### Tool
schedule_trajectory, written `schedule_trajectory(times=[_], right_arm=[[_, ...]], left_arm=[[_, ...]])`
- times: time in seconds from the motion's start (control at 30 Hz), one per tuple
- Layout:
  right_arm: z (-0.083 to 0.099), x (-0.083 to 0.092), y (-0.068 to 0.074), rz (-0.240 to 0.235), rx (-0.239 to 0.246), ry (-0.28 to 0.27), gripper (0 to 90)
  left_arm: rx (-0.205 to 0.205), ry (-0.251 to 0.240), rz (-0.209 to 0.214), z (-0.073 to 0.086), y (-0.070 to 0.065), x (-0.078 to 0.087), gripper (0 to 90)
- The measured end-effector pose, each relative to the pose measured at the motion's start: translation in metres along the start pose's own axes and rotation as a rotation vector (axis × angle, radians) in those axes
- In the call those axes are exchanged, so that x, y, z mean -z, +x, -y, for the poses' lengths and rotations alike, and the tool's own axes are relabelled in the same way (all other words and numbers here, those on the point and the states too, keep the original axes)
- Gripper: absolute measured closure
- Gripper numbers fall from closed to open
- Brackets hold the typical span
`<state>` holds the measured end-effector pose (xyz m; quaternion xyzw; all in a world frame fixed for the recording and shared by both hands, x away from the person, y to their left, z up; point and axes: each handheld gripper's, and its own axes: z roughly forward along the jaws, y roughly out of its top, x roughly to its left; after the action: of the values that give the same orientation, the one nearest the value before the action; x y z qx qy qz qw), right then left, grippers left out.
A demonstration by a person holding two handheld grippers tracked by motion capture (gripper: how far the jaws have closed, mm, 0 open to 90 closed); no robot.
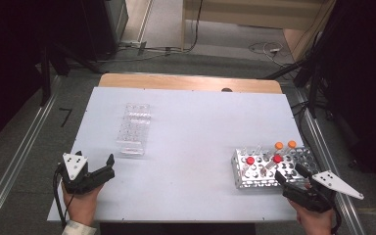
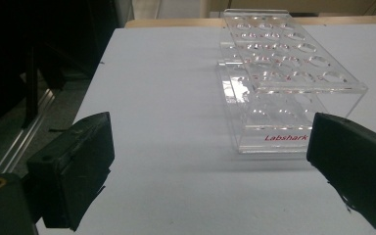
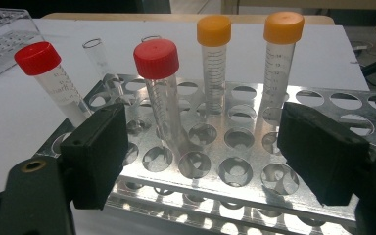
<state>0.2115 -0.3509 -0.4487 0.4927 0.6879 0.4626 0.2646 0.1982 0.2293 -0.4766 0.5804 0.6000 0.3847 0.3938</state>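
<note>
The left gripper [image 1: 101, 166] rests low over the near left corner of the white table [image 1: 191, 122], its jaws spread wide with nothing between them. Straight ahead of its fingers, a little toward the right-hand one, stands a clear plastic rack [image 2: 279, 78] with rows of round holes and red lettering on its near foot; bare tabletop lies between the fingertips and the rack, so they are near but apart. To the outside of the left-hand finger the table edge drops away to the dark floor and a metal rail [image 1: 14, 166]. The right gripper [image 1: 290, 175] sits at the near right corner, its jaws likewise released and gripping nothing, with the near edge of a shiny metal rack [image 3: 235, 161] lying just ahead of and between its fingers. Standing in that rack, directly beyond the gap between the fingers, is a tube with a red cap [image 3: 157, 93], tilted slightly. Farther toward the left-hand finger a second red-capped tube [image 3: 49, 78] leans outward, and an uncapped clear tube [image 3: 100, 61] stands behind it. Behind the first tube rise two orange-capped tubes [image 3: 214, 54], the other nearer the right-hand finger. Nothing stands between the fingertips and the nearest red-capped tube except open holes in the rack.
</note>
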Motion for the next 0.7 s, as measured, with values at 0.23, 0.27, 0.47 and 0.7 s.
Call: schedule_trajectory(times=[0.23,0.27,0.47,0.7], right_arm=[[0.001,-0.003,0.003,-0.007,0.019,0.0,19.4],[0.001,-0.004,0.004,-0.009,0.022,0.0,19.5],[0.001,-0.008,0.007,-0.015,0.033,0.0,22.0],[0.0,-0.015,0.011,-0.029,0.047,-0.002,30.9]], left_arm=[[-0.001,0.002,-0.001,0.0,0.0,0.0,4.1],[-0.002,0.001,0.001,0.0,0.0,0.0,4.1],[0.002,0.003,0.002,0.0,0.0,-0.001,4.1],[0.001,0.004,0.003,0.0,-0.001,-0.001,4.1]])
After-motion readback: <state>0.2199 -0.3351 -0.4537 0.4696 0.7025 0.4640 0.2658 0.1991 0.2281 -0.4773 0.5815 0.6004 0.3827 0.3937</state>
